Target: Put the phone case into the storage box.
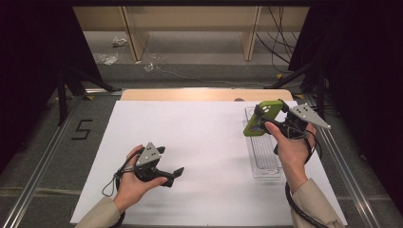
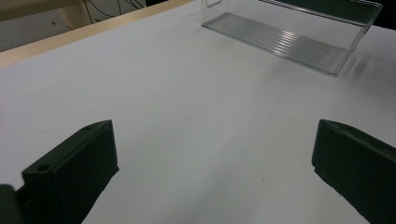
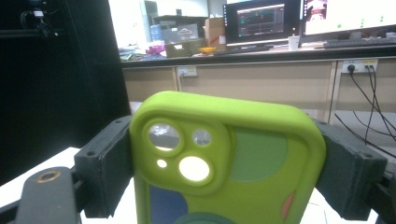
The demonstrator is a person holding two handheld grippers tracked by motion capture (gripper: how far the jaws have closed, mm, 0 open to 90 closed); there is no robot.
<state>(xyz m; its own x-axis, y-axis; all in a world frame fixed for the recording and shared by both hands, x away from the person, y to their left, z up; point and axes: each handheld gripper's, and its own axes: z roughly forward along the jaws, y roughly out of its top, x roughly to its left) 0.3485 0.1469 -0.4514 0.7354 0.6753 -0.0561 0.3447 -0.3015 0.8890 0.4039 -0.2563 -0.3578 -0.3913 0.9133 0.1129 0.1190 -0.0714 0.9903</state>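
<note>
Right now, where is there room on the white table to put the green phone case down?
The widest bare patch lies between the left gripper and the clear tray, across the middle of the white table. The tray is empty too. The right side is tighter: the right gripper holds the phone case above the tray.

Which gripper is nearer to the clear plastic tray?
Right. The right gripper holds a green phone case just above the clear plastic tray. The left gripper rests open on the white sheet, well to the tray's left.
</note>
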